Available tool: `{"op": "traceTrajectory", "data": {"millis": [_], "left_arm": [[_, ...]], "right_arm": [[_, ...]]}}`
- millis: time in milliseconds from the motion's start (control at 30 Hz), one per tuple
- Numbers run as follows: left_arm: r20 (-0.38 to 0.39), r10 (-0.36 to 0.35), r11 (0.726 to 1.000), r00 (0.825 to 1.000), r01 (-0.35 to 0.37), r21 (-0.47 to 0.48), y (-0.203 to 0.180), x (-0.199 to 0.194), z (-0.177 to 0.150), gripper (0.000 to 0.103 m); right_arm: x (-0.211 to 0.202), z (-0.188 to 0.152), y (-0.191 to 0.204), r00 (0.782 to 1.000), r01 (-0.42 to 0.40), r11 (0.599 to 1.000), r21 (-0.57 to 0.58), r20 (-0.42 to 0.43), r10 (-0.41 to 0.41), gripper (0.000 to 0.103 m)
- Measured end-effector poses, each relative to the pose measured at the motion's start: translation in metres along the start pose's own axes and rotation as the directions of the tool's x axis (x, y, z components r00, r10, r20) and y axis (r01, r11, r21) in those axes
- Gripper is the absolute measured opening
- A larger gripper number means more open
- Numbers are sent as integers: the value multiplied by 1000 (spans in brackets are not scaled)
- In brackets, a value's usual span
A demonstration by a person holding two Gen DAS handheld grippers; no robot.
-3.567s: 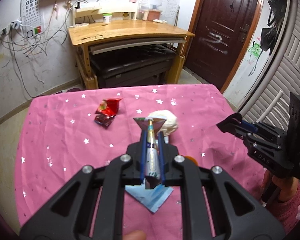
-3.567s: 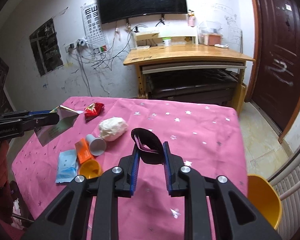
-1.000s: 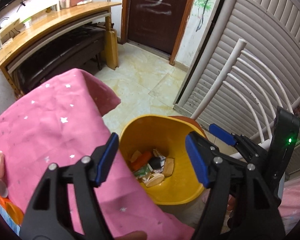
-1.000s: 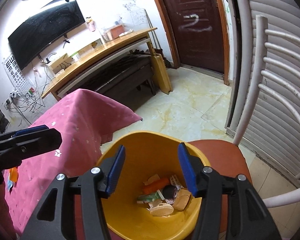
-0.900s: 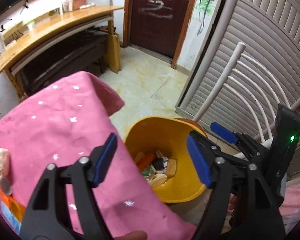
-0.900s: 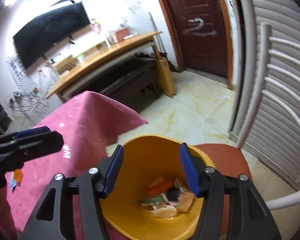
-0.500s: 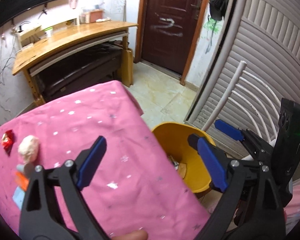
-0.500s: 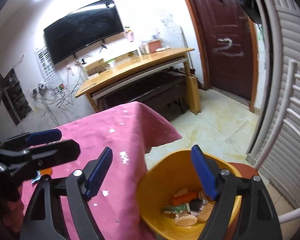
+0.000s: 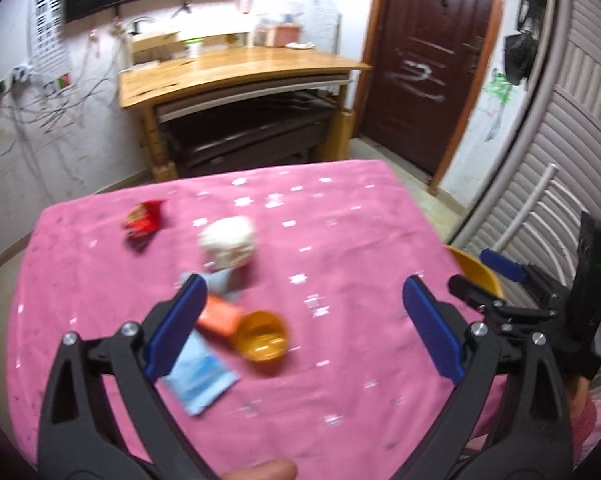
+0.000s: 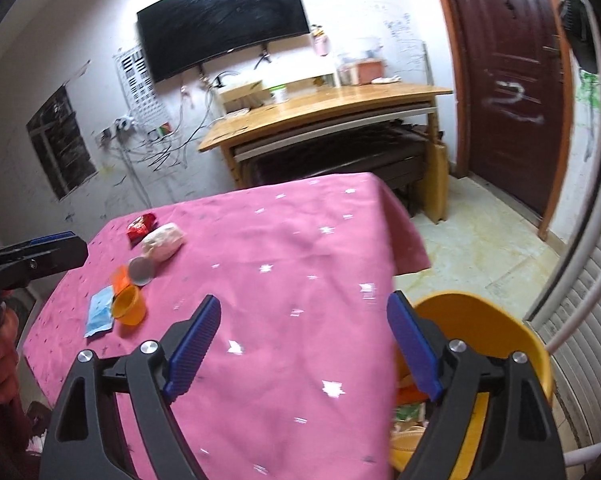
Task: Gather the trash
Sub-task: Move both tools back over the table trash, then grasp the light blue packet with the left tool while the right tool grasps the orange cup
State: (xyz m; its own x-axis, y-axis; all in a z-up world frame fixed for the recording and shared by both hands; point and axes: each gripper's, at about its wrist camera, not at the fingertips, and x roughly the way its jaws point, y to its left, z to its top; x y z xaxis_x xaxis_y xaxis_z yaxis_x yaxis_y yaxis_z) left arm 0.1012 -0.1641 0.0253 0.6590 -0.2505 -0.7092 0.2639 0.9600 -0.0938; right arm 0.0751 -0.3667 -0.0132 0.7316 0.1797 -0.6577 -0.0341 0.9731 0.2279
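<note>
Trash lies on the pink starred tablecloth (image 9: 340, 240): a red wrapper (image 9: 142, 218), a white crumpled wad (image 9: 228, 242), a grey cup (image 10: 141, 269), an orange packet (image 9: 218, 314), an orange cup (image 9: 262, 336) on its side and a blue packet (image 9: 198, 376). My left gripper (image 9: 306, 324) is open and empty, above the orange cup. My right gripper (image 10: 304, 344) is open and empty over the table's right edge, beside the yellow bin (image 10: 496, 328). The bin holds several pieces of trash.
A wooden desk (image 9: 236, 68) stands behind the table, with a dark door (image 9: 428, 60) to its right. A white chair frame (image 10: 580, 264) and slatted shutter (image 9: 572, 152) are at the right, next to the bin. The bin's rim (image 9: 474, 266) shows past the table's right edge.
Both grippers, open and empty after dropping the wrapper and the dark band in the bin, have swung left from over the bin back toward the table. The left one now faces the trash.
</note>
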Motion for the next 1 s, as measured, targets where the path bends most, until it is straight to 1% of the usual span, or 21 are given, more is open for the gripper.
{"op": "traceTrajectory", "data": {"millis": [100, 233, 367, 500, 600, 767, 867, 1000], "left_arm": [[-9, 22, 999, 1000, -22, -30, 24, -4, -7, 94], [-28, 47, 997, 998, -49, -67, 46, -2, -13, 94], [-50, 75, 994, 996, -78, -78, 62, 0, -23, 94], [-78, 124, 988, 989, -130, -80, 74, 7, -31, 94], [-126, 121, 987, 985, -133, -88, 82, 15, -40, 94], [-164, 130, 987, 978, -143, -76, 85, 24, -47, 94], [-191, 116, 986, 975, -136, -95, 87, 31, -49, 94], [-204, 126, 984, 971, -149, -100, 88, 36, -50, 94]], "right_arm": [[7, 4, 17, 1000, -21, 999, -25, -6, 21, 81], [13, 9, 35, 999, -44, 998, -39, -6, 44, 83], [20, 11, 50, 997, -75, 995, -67, -19, 74, 84], [29, 12, 62, 995, -99, 991, -85, -39, 96, 84], [35, 13, 71, 993, -108, 989, -101, -52, 103, 84], [38, 13, 76, 993, -112, 988, -107, -59, 106, 84], [40, 12, 78, 992, -114, 987, -113, -67, 107, 84], [40, 11, 83, 991, -123, 985, -124, -72, 115, 85]]}}
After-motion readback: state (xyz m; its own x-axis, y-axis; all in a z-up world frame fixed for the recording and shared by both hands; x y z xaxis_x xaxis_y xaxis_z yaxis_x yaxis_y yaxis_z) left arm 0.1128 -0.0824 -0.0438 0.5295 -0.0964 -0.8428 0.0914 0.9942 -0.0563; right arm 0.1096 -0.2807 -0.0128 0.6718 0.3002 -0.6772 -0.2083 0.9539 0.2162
